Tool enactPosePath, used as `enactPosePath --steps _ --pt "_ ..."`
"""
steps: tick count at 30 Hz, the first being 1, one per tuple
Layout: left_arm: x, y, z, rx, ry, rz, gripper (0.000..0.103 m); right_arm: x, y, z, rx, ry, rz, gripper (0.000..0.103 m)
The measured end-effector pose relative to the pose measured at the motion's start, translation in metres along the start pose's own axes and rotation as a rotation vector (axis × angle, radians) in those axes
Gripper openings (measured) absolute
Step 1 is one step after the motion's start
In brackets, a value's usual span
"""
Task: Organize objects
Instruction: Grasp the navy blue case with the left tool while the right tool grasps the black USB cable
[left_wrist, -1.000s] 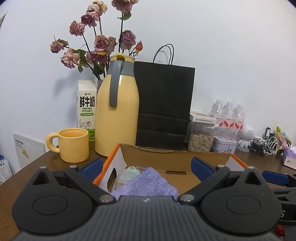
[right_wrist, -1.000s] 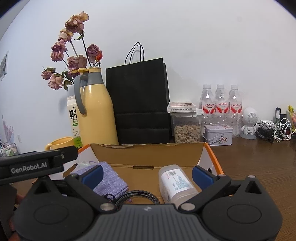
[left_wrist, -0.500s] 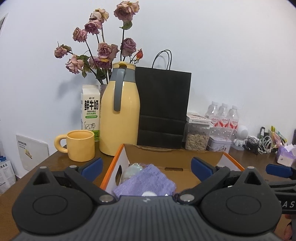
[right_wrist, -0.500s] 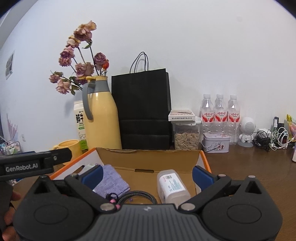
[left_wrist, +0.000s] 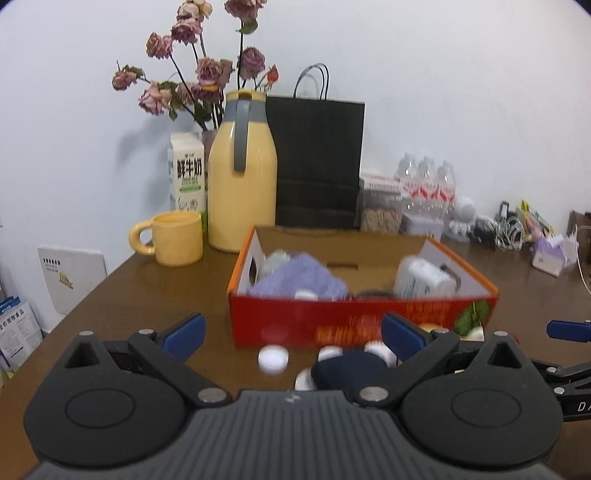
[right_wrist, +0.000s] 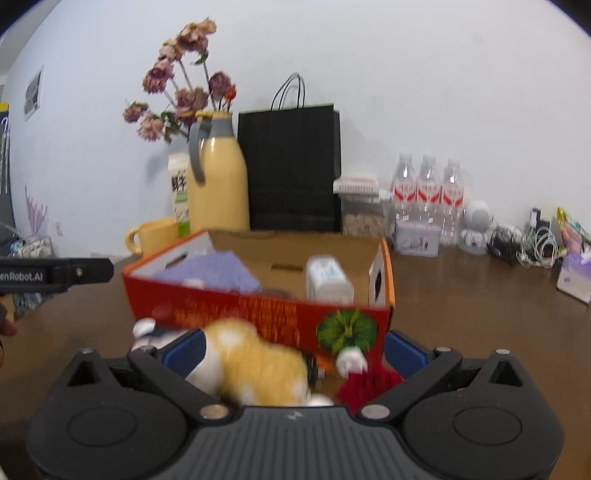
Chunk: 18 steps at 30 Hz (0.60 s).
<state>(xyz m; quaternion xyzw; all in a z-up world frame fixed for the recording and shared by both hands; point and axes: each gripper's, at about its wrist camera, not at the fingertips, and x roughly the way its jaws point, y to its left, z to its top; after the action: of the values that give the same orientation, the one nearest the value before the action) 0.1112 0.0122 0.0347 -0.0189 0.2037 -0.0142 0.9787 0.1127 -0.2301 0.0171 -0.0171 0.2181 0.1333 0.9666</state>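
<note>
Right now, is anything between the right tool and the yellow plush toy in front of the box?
Nothing visible does. The yellow plush toy already lies between the open fingers of the right tool, just before the box's red front wall. A red fuzzy item lies beside it.

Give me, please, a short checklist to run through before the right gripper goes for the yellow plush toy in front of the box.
1. Right gripper open: ok, jaws spread wide.
2. Yellow plush toy between the jaws: ok, nearer the left finger.
3. Toy's outline sharp enough to pick a grasp spot: not ok, motion blur.
4. Red plush item free of the grasp: cannot tell, it lies close beside the toy.
5. Room in the cardboard box: ok, bare floor between the purple cloth and white bottle.
6. Left gripper out of the way: ok, open and empty.
</note>
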Motion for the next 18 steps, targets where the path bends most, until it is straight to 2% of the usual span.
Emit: enactPosePath --steps 6,14,16,18 --pt "-0.017 0.009 -0.026 0.004 0.057 0.002 0.103 -0.004 0.007 -0.029 -0.050 0.103 0.031 0.100" --pt "-0.025 0.026 -0.047 -0.029 0.122 0.032 0.103 0.012 0.006 -0.038 -0.054 0.190 0.107 0.067" --pt "-0.026 0.029 -0.048 -0.034 0.126 0.040 0.103 0.018 0.008 -0.037 -0.069 0.213 0.127 0.054" --pt "-0.028 0.031 -0.049 -0.041 0.127 0.045 0.103 0.024 0.010 -0.038 -0.082 0.236 0.141 0.049"
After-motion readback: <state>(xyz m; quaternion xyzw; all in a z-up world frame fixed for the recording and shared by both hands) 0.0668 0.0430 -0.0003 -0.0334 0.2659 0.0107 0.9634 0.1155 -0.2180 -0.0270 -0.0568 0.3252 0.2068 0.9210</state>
